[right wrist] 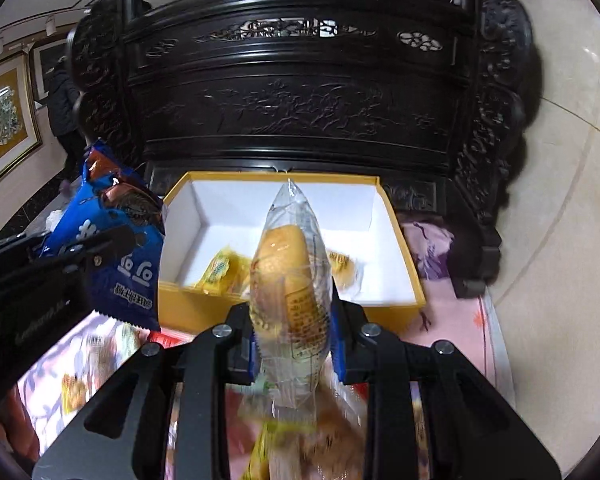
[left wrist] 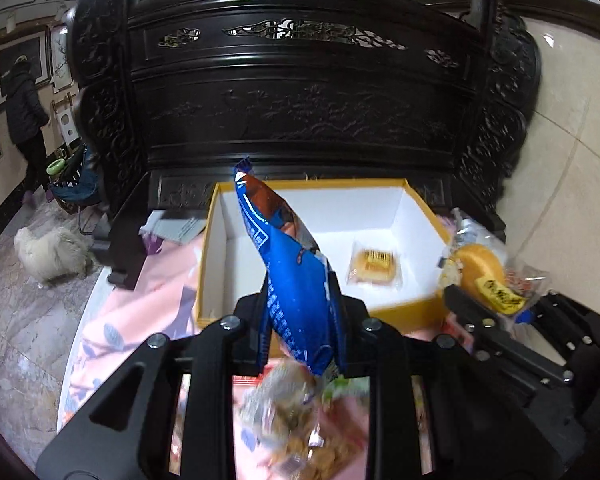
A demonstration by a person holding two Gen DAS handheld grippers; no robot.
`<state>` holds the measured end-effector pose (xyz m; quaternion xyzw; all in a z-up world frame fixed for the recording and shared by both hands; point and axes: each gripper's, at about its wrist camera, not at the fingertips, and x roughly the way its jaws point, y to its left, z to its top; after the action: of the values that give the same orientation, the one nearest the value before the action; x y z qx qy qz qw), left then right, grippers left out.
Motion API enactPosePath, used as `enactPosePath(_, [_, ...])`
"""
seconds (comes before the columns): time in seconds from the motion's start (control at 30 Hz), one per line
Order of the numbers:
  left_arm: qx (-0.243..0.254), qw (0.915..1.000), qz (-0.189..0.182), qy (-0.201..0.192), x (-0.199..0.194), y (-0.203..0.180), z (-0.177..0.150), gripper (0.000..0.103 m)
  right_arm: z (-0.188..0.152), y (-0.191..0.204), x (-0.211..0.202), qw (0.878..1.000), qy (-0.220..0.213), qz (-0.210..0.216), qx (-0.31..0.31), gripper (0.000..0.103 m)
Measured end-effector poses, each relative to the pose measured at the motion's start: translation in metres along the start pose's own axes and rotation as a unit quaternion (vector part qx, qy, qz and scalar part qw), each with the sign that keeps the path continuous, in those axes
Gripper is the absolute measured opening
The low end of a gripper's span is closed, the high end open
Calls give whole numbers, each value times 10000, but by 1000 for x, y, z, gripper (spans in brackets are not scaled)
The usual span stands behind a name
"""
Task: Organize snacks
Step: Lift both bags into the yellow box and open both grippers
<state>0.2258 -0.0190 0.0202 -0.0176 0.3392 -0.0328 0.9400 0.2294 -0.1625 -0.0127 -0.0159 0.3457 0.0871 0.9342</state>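
My left gripper [left wrist: 300, 320] is shut on a blue cookie packet [left wrist: 288, 276] that stands upright between its pads, in front of the yellow box [left wrist: 404, 308]. The box has a white inside and holds a small wrapped cake [left wrist: 374, 266]. My right gripper [right wrist: 294, 332] is shut on a clear-wrapped bun [right wrist: 290, 276], held just before the same yellow box [right wrist: 404, 304]. Small yellow snack packs [right wrist: 218, 270] lie in the box. Each gripper shows in the other's view: the right gripper with the bun [left wrist: 482, 276] at the right, the left gripper with the blue packet [right wrist: 116, 248] at the left.
Loose snacks [left wrist: 296, 412] lie blurred on the pink flowered cloth [left wrist: 140, 308] below the grippers. A dark carved cabinet [left wrist: 300, 100] rises right behind the box. At far left a person [left wrist: 24, 108] stands by the wall and a white dog [left wrist: 52, 254] is on the floor.
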Motion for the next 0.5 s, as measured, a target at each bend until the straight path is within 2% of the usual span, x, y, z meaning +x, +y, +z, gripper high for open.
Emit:
enactPosePath(0.13, [-21,10000,18,63,29,-4,28,24,26,-6,31,9998,170,6,80,27])
enactPosePath(0.3, [11,9999,-9,101,52,-8,41,25,39,-10,57,9994,332,-27,50,28])
enactPosePath(0.33, [31,9999,-26,98,55,-8,43,26,39,-10,61,9994,343,-30,38,30])
enactPosePath(0.37, [66,9999,-55,132,60,-9,43,26,40,-10,64,9994,346,-42,32,38])
enactPosePath(0.4, [74,9999,-69,107,64,-10,43,36,42,-11,67,9994,343,-86,28,50])
enactPosePath(0.43, [79,10000,-35,42,64,-9,43,63,43,-11,69,9994,307,-144,27,55])
enactPosePath(0.47, [90,9999,37,-96,64,-9,44,72,45,-11,71,9994,272,-233,14,60])
enactPosePath(0.5, [111,9997,81,-200,62,-9,44,78,46,-12,72,9993,262,-273,7,61])
